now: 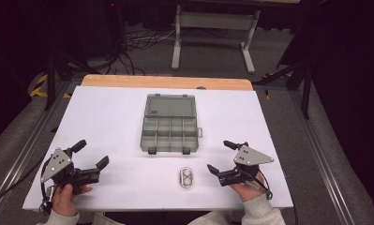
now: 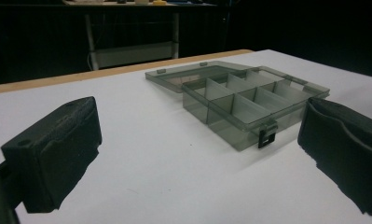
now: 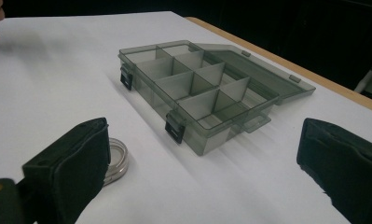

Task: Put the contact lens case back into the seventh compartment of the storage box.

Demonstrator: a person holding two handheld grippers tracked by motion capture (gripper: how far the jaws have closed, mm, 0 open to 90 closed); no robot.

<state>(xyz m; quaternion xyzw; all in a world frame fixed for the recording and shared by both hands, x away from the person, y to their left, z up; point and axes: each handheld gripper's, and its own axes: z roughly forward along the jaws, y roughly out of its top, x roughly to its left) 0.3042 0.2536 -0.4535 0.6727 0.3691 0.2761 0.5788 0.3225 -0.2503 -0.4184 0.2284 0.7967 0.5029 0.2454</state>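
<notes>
- Left hand-held gripper point(image 1: 91, 154) sits low near the front-left corner of the white surface point(image 1: 109, 122), jaws spread wide, nothing between them.
- Right hand-held gripper point(image 1: 220, 157) mirrors it at front right, also released and empty.
- Between the two, a bit closer to the right one, a small clear case point(image 1: 186, 178) with two round wells.
- Further back, mid-surface, a smoky grey compartment box point(image 1: 169, 134), lid flipped open flat behind it, compartments look empty.
</notes>
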